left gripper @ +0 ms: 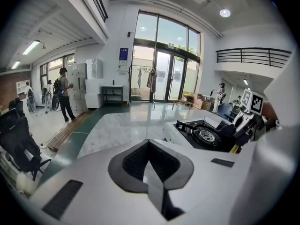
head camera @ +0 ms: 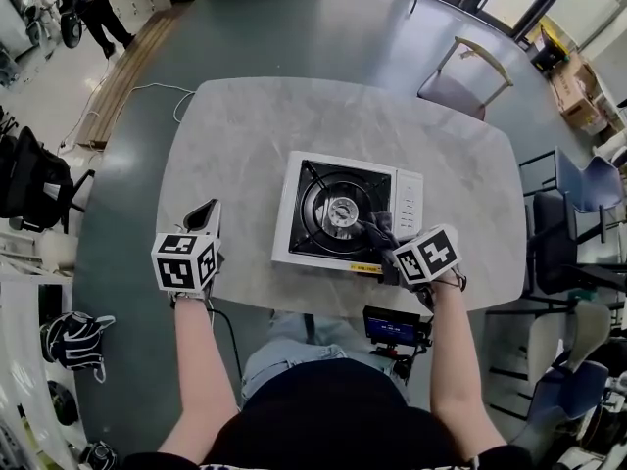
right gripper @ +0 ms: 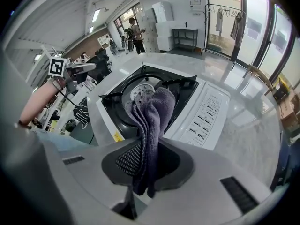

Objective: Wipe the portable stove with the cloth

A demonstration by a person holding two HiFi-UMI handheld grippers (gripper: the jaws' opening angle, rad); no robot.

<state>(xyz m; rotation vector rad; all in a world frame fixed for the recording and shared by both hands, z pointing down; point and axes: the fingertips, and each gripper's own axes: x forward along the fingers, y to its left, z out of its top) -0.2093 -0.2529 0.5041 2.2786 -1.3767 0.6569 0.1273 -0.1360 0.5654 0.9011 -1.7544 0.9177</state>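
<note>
While pinching the folded grey cloth (right gripper: 154,111) tight in the right hand-held gripper (head camera: 387,243), looks mid-wipe over the portable stove (head camera: 407,204). Drapes onto the black burner grate (head camera: 328,213), perhaps touching, hard to call from here. Sits white and boxy mid-counter (head camera: 245,135), dark pan inside. Calls next for a steady sweep across grate and white trim. Nothing in the left hand-held gripper (head camera: 203,215), jaws together, well left of the stove.
</note>
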